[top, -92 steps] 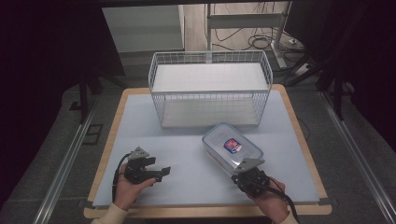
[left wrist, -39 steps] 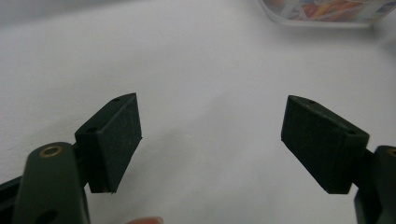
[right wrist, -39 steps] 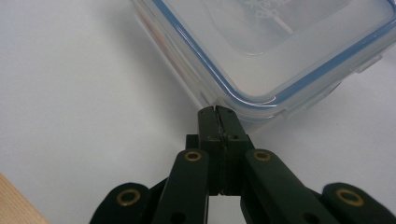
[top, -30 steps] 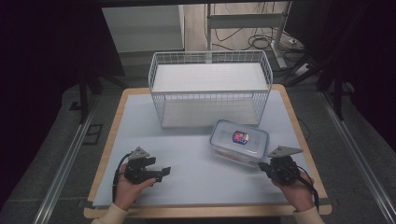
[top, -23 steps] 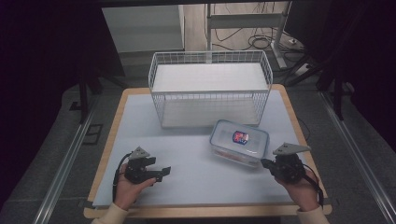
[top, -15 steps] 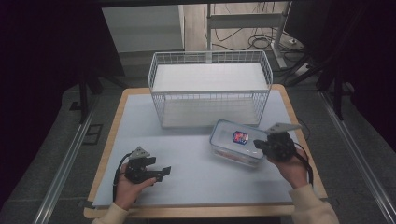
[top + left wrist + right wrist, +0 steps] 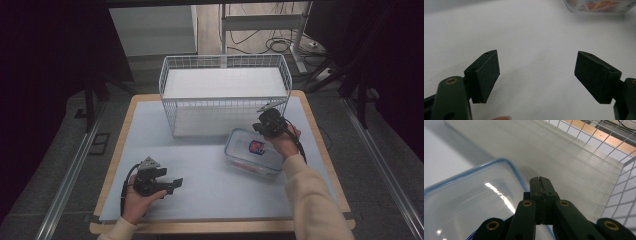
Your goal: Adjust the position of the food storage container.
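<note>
Since three seconds ago the clear lidded container (image 7: 252,154) has slid from the near middle of the mat to lie nearer the wire basket (image 7: 225,95), and the right gripper (image 7: 262,128) has swung from the table's near right edge to hang over the container's far right corner. Its jaws are pressed together with nothing between them; the right gripper view shows them meeting over the blue-edged rim of the container (image 7: 474,202), with the basket's mesh (image 7: 621,182) close by on the right. Whether the tips actually touch the lid is hard to tell from above.

Resting at the near left, the left gripper (image 7: 172,183) has kept its place, lying on its side in the hand with its jaws spread wide and empty; its own view shows the two black pads (image 7: 486,72) apart over bare mat, the container's edge (image 7: 599,6) far off at the top.

A pale blue-grey mat (image 7: 200,170) covers a wooden tabletop (image 7: 117,165), whose light border shows all round. Dark grey floor with metal rails (image 7: 75,170) lies on both sides; cables (image 7: 280,46) coil on the floor beyond the basket.

On the container's lid sits a small red and blue label (image 7: 256,147); its writing is too small to read.
</note>
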`<act>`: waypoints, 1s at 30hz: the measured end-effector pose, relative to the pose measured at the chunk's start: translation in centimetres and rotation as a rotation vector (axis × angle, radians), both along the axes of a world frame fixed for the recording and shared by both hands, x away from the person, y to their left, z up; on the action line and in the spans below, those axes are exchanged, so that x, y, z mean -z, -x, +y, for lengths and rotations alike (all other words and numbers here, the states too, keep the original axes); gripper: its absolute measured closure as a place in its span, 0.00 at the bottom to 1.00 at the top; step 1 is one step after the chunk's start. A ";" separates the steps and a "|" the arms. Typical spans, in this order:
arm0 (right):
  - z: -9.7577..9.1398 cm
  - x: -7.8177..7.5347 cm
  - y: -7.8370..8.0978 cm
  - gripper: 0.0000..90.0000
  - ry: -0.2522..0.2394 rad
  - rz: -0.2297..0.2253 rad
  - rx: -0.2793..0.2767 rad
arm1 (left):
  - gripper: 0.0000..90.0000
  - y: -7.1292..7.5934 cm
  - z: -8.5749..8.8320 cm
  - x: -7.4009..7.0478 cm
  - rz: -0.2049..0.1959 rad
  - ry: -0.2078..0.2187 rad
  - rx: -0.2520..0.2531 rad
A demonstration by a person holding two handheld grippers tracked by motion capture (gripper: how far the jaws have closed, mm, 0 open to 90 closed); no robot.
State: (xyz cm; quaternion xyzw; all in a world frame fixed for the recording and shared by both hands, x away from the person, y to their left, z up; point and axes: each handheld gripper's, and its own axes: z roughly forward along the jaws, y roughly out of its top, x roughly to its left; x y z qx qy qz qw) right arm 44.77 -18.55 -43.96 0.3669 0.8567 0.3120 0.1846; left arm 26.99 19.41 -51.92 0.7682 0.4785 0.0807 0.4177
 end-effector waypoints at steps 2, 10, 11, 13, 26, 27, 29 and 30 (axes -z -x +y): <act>0.5 0.5 -1.0 1.00 0.025 0.005 0.003 | 0.22 0.0 0.0 0.0 -0.002 0.002 -0.002; 1.4 1.9 -2.2 1.00 0.075 0.031 -0.019 | 0.22 0.0 0.2 0.0 -0.004 0.006 -0.008; 1.5 1.9 -2.2 1.00 0.076 0.032 -0.017 | 0.22 0.0 0.2 0.0 -0.004 0.006 -0.008; 1.5 1.9 -2.2 1.00 0.075 0.031 -0.014 | 0.22 0.0 0.2 0.0 -0.004 0.007 -0.008; 1.5 2.1 -2.2 1.00 0.087 0.046 -0.038 | 0.22 0.0 0.0 0.1 -0.001 -0.002 -0.005; 1.5 2.1 -2.2 1.00 0.087 0.046 -0.038 | 0.22 0.0 0.0 0.1 -0.001 -0.001 -0.006; 1.5 2.3 -2.3 1.00 0.084 0.057 -0.047 | 0.22 -0.1 0.1 0.1 0.001 -0.002 -0.007; 1.8 2.4 -2.2 1.00 0.088 0.065 -0.070 | 0.22 -0.1 0.1 0.1 0.000 0.000 -0.008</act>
